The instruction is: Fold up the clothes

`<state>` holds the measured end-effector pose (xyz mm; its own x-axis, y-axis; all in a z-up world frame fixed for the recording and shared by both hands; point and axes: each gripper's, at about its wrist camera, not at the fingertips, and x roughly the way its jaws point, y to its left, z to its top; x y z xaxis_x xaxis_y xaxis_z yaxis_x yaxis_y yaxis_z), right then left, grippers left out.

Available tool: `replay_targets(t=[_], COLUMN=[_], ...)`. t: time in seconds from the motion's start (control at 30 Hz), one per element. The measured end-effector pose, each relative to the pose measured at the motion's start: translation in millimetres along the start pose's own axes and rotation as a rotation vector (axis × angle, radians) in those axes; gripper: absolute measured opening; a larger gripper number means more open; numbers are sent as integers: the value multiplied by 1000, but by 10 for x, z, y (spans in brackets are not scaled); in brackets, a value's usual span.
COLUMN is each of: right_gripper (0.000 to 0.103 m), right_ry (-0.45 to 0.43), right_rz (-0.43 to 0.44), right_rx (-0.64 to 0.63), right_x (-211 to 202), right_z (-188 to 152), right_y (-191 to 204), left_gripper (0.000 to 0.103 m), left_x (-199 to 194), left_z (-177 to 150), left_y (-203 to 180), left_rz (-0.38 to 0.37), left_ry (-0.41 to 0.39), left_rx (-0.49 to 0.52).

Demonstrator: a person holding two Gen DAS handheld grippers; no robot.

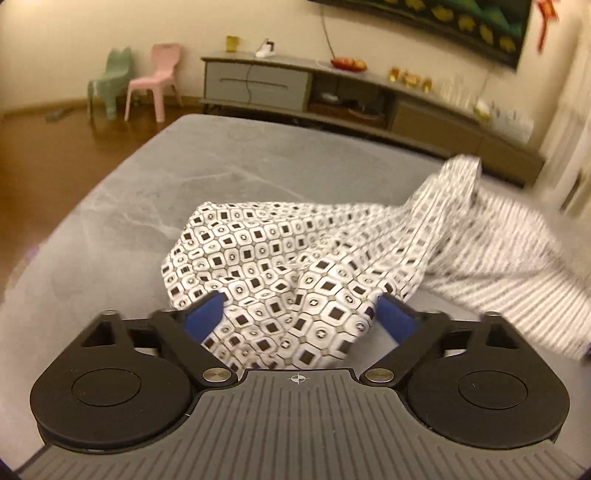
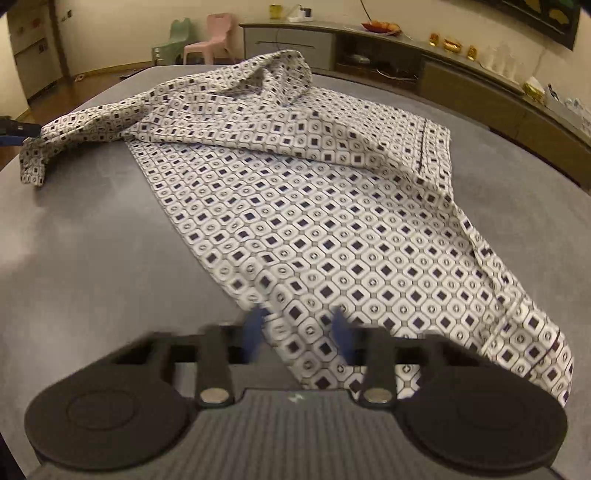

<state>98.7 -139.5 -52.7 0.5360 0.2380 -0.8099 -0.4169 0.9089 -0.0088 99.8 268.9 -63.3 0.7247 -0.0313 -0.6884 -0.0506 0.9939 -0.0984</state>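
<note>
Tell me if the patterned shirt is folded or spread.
Partly folded: the shirt lies mostly flat on the grey table, one sleeve trailing sideways, collar end bunched.

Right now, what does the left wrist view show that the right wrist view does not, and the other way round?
Only the left wrist view: the left gripper with jaws wide apart around a bunched end of the shirt, and a dark wall hanging.

Only the right wrist view: the right gripper, blurred, jaws narrow over the shirt's near corner, and the shirt body spread flat.

Both: the grey table, the pink chair, the green chair, the low cabinet.
</note>
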Motion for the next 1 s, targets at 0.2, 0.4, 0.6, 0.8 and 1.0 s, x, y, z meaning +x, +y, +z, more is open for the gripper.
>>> replay_targets(t=[0.2,0.4,0.6,0.8,1.0], right_gripper=[1,1,1,2,3], right_ry=[-90,-145,-127,-152,-176], right_rz=[67,-13,-27,-14,-6], right_rx=[92,356,324,307,313], right_x=[-242,-301,-235,-301,-352], right_z=[51,-101,-68,-33,-21], right_y=[-246,-896,-822,-758,-736], left_gripper=[0,62,69,78,74], left_x=[451,400,-63,-345,317], left_z=[488,831,387,-84,-137], left_y=[217,981,928,645,220], left_rz=[58,56,-9,27,160], left_ry=[-21,-175,-155,-100,66], left_rx=[-4,-548,-470,-260,76])
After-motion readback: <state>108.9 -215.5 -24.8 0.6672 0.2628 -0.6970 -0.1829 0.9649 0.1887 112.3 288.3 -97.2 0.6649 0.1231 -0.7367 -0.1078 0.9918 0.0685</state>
